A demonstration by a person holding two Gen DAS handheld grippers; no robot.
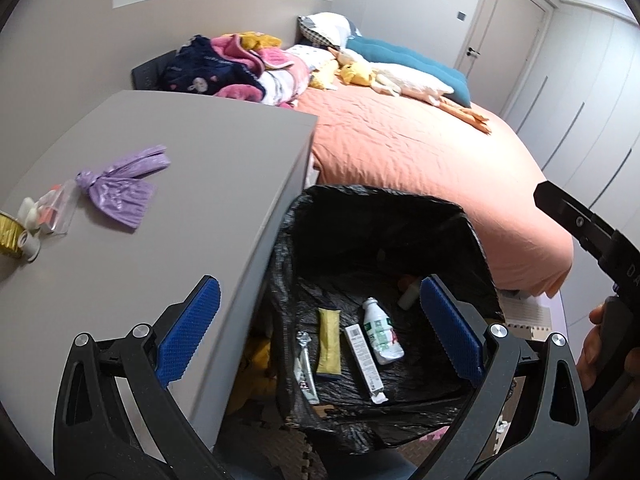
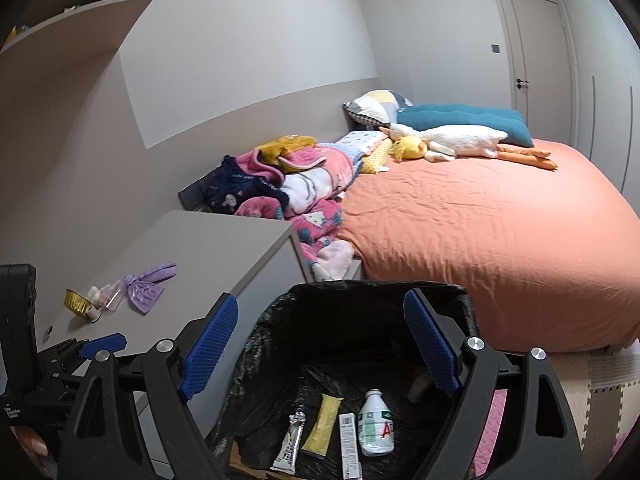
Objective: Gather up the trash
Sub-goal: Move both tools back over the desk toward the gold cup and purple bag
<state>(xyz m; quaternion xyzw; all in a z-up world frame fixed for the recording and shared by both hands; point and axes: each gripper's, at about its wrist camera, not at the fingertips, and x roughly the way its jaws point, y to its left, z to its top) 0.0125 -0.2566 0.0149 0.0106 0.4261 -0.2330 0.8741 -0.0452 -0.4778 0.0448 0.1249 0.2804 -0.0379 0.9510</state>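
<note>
- Bin [image 1: 476, 240], black-lined, beside the tabletop [image 1: 180, 184] at the foot of the bed [image 1: 420, 152]: holds a small white bottle [image 1: 380, 332], a yellow packet [image 1: 329, 340], a slim white box [image 1: 363, 356] and a silver wrapper [image 1: 305, 364], all lying flat on the bottom.
- Trash not yet collected, on the tabletop at 9 o'clock in the left wrist view: purple knotted bag [image 1: 120, 192], clear packet [image 1: 60, 208], gold foil cup [image 1: 8, 232].
- Step in hand, judged: go back to the tabletop for the next piece. Take the purple bag by its knot; close squarely so the thin film does not slip.
- Left tool [image 1: 320, 332]: released, jaws spread wide, nothing between the pads, poised over the bin.
- Right tool [image 2: 320, 344]: released, jaws wide, holding nothing, above the bin's mouth.
</note>
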